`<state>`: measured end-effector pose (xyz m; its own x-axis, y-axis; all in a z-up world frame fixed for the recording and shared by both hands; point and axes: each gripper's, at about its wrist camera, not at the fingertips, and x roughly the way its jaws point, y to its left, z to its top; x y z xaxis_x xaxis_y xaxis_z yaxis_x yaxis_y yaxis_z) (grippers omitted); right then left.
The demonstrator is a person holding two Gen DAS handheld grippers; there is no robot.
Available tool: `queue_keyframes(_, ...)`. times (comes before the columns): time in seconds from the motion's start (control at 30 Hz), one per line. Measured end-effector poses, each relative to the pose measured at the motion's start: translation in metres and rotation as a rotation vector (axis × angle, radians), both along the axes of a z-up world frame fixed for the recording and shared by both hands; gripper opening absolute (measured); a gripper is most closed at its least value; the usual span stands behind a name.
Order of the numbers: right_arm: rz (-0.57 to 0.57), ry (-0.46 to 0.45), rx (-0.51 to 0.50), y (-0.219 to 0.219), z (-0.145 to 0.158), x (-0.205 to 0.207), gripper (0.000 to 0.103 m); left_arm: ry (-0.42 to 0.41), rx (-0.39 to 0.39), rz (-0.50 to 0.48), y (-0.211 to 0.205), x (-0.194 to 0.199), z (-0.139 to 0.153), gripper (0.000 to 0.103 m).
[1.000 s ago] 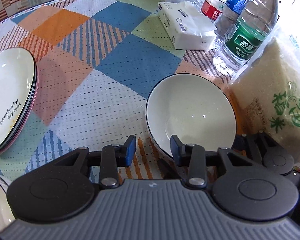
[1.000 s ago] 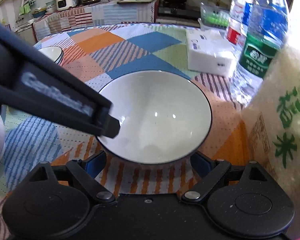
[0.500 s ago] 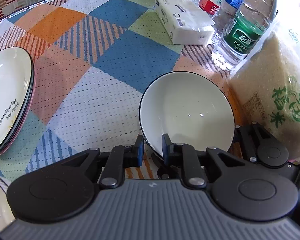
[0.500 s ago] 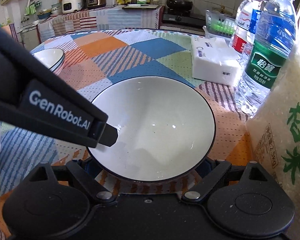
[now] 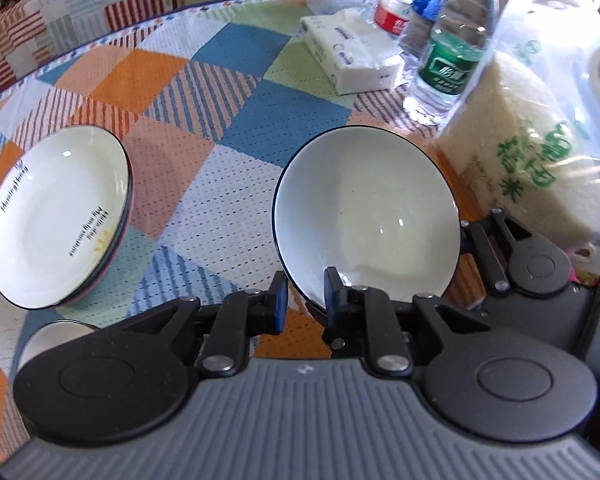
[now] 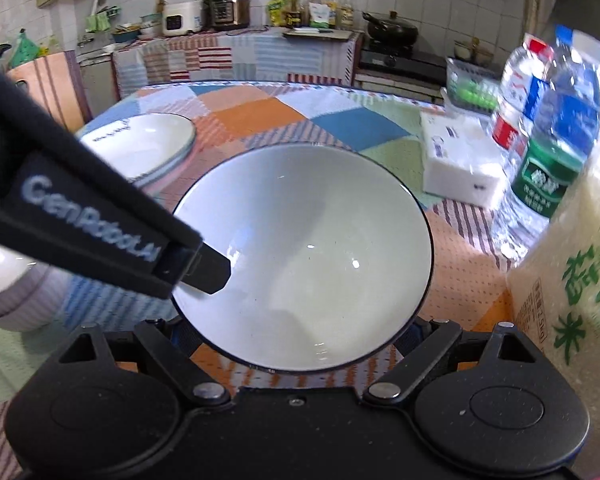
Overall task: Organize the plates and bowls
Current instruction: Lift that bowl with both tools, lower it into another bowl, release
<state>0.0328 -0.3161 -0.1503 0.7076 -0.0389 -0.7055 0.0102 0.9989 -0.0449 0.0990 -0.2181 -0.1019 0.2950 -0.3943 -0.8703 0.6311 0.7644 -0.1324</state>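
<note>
Left hand-held gripper point(image 5: 303, 298) clamped on the bowl point(image 5: 366, 216) rim, right hand-held gripper's point(image 6: 296, 342) grip unclear; plates point(image 5: 58, 216) stacked, bowl unplaced.

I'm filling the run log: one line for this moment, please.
left gripper: shut on bowl rim | right gripper: jaws straddle bowl base, grip unclear | plates: stacked, untouched

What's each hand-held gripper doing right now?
Left hand-held gripper: shut on the bowl rim.
Right hand-held gripper: fingertips hidden under the bowl; cannot tell.
</note>
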Motion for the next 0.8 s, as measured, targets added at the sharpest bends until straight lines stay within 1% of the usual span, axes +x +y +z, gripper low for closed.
queue_keyframes(0.1,0.025,-0.024,0.006,0.01,0.012,-0.007,0.093,-0.008,-0.012,-0.017,0.015,-0.006,0.016,0.017)
queue_keyframes(0.37,0.104,-0.051,-0.045,0.046,0.036,-0.015,0.093,-0.026,-0.022,0.014,0.056,-0.021,0.039,0.017)
queue_keyframes(0.8,0.258,-0.083,-0.086,0.111,0.061,-0.026,0.093,-0.04,-0.043,0.128,0.132,-0.04,0.061,0.018)
